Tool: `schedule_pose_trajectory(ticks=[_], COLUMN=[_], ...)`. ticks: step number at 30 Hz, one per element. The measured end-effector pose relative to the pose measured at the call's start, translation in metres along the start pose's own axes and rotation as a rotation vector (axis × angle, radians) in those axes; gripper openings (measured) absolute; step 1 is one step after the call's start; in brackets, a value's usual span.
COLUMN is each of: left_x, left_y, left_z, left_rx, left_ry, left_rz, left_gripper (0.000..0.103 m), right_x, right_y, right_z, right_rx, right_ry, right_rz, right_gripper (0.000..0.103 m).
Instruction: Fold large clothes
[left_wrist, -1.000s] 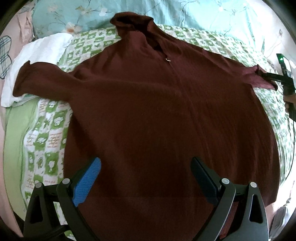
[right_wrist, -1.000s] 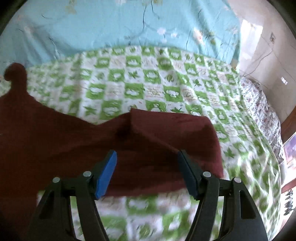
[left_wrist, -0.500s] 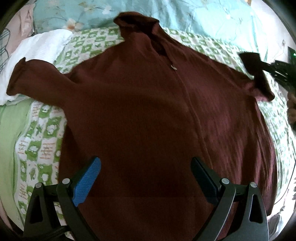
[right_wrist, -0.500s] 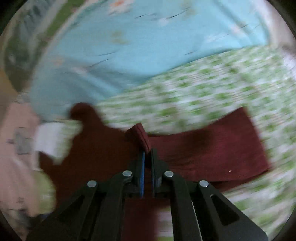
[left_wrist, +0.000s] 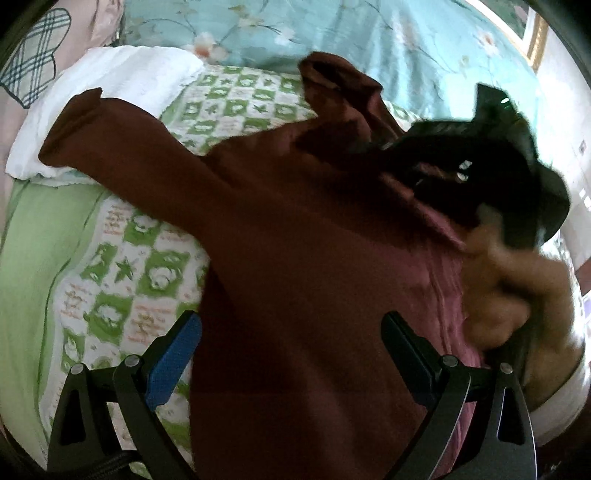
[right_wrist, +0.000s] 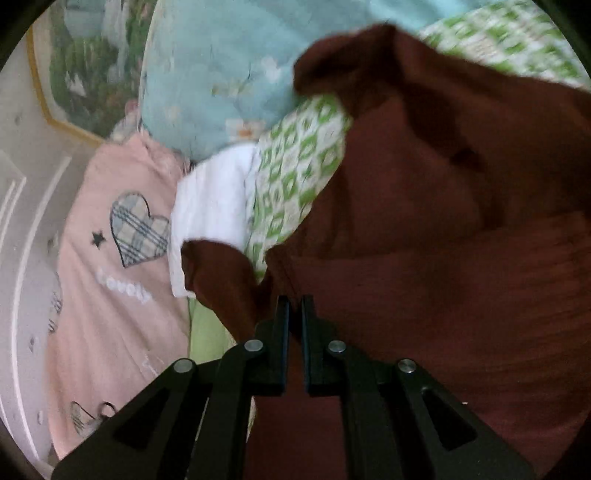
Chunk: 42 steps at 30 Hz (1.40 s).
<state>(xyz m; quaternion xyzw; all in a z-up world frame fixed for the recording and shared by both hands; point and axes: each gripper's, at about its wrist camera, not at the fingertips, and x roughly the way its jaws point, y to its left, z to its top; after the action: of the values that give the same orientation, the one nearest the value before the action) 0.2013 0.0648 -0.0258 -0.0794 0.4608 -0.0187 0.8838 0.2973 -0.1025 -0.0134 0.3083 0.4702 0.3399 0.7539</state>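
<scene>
Left wrist view: maroon hooded jacket (left_wrist: 295, 258) lies spread on the green-checked bedsheet (left_wrist: 122, 280), hood end toward the blue floral pillow (left_wrist: 369, 40), hem under the camera. Long axis runs away from the lens, near to far. Far-left sleeve (left_wrist: 110, 136) stretches out flat toward the white folded towel (left_wrist: 103, 96). Left gripper (left_wrist: 291, 354) fingers wide apart, nothing between the pads, hovering over the lower body of the jacket. Right side: right gripper (left_wrist: 491, 166) blurred, over the jacket's chest with maroon fabric bunched at it; the person's hand (left_wrist: 517, 291) behind it.

Right wrist view: right gripper (right_wrist: 294, 306) fingers together, clamped on a fold of the jacket (right_wrist: 443, 258), judged to be the right sleeve. Cloth trails from the pads back right. Ahead and left of the fingertips lies the opposite sleeve cuff (right_wrist: 214, 273), then towel (right_wrist: 210, 206) and pink pillow (right_wrist: 122, 266).

Key relation, judged: held sleeve is crossing the body, at right angles to the long axis; drop spot is on the chest, short of the far sleeve. Right hand owns this fold; the left is nearer the left side and hem for the following one.
</scene>
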Motion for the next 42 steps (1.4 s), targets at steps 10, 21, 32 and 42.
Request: schedule_pose_trajectory(ticks=[10,21,32,42], left_x=[0.051,0.127,0.098,0.084], left_y=[0.008,-0.017,0.015,0.0], left_z=[0.056,0.101,0.085,0.083], left_rx=[-0.034,0.081,0.013,0.033], left_ry=[0.002,0.07,-0.062,-0.07], left_rz=[-0.066,-0.022,0.075,0.016], left_gripper=[0.098,0.01,0.009,0.009], right_x=[-0.038,-0.224,-0.254,-0.227], right_y=[-0.011,-0.078,-0.142,-0.176], right_z=[-0.004,-0.054,0.006,0.028], right_rx=[-0.014,0.11,0.078,0.066], right_ry=[-0.05,-0.364,-0.29,-0.254], right_rz=[-0.028,-0.257,-0.546,-0.638], right_gripper=[0.021,0.022,0.054,0.008])
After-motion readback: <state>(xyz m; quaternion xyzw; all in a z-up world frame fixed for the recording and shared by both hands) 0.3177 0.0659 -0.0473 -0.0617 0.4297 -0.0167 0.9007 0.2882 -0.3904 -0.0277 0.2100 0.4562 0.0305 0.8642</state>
